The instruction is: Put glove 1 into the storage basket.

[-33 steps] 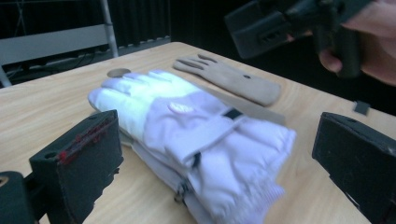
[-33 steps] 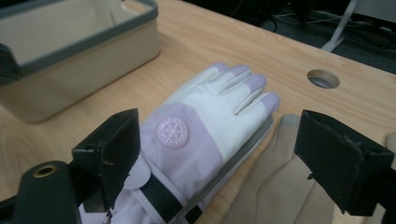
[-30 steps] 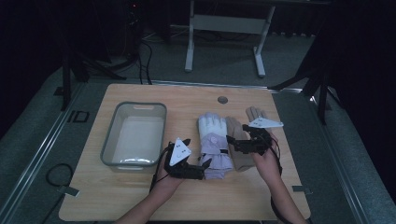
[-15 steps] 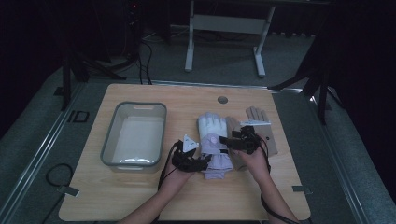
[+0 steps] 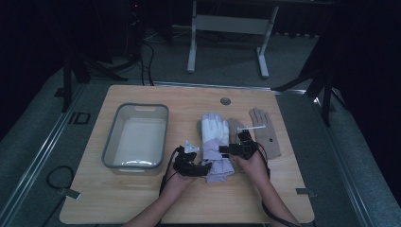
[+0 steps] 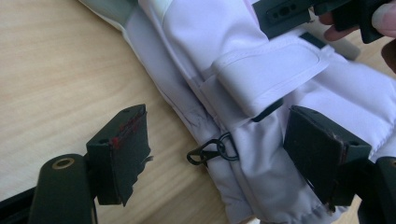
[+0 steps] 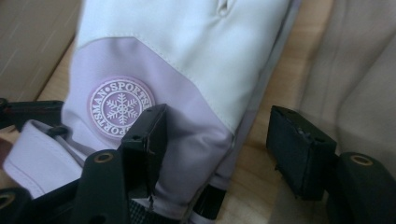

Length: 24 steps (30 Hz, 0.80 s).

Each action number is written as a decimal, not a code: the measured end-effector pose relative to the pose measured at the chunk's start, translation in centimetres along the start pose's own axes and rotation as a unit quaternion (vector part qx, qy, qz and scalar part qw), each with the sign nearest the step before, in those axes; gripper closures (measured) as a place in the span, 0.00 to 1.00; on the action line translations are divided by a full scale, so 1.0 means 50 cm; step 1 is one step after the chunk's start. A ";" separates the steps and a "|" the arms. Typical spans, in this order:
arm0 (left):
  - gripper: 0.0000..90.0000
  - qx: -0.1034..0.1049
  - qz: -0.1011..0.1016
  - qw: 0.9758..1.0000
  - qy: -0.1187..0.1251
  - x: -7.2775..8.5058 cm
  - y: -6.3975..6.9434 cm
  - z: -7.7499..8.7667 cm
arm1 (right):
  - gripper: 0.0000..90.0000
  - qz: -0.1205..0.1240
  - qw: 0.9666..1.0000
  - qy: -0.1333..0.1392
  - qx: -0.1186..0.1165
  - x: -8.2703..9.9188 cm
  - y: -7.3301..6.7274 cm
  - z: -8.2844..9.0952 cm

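Note:
A white and lilac ski glove [image 5: 213, 135] lies fingers-away at the table's middle. My left gripper [image 5: 202, 168] sits at the glove's near left cuff. In the left gripper view it [image 6: 222, 156] is open, with the lilac cuff [image 6: 280, 116] and a small black clip [image 6: 210, 152] between its jaws. My right gripper [image 5: 225, 150] reaches in from the right over the glove's wrist. It [image 7: 222, 144] is open astride the glove's right edge, beside a round snowflake badge [image 7: 121, 107].
A clear plastic bin [image 5: 113, 142] stands left of the glove. Tan gloves [image 5: 265, 130] lie flat just right of it, seen close in the right gripper view as tan cloth [image 7: 355, 79]. A round hole [image 5: 225, 100] marks the table's far side.
Both grippers have closed in on the ski glove: the left one moved right to the cuff, the right one moved left off the tan gloves onto the wrist.

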<state>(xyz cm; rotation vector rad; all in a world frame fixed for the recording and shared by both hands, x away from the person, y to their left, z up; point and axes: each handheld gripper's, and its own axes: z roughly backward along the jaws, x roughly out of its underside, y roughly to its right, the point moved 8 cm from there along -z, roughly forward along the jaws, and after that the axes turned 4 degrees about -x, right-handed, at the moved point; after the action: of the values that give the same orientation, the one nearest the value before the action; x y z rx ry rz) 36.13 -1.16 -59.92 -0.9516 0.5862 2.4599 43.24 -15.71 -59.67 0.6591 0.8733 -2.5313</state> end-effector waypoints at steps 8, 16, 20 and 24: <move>0.34 0.055 0.019 0.998 -0.018 0.011 -0.001 -0.008 | 0.66 0.008 0.999 -0.012 -0.037 0.005 -0.014 -0.013; 0.74 0.079 0.025 0.996 -0.020 0.010 0.002 0.003 | 0.83 0.005 1.000 -0.010 -0.025 0.002 -0.028 -0.011; 0.81 0.077 0.019 0.997 -0.024 0.006 0.007 0.010 | 0.86 0.009 1.000 0.000 -0.018 0.004 -0.037 -0.001; 0.82 0.081 0.016 0.996 -0.028 -0.003 0.005 0.020 | 0.87 0.022 1.000 0.012 -0.011 0.001 -0.048 0.011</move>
<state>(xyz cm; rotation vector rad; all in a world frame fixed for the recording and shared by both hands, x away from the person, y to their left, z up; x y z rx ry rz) 35.58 -0.87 -59.10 -0.8135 0.7750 2.4143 41.86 -14.31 -58.20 0.6960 0.8839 -2.4764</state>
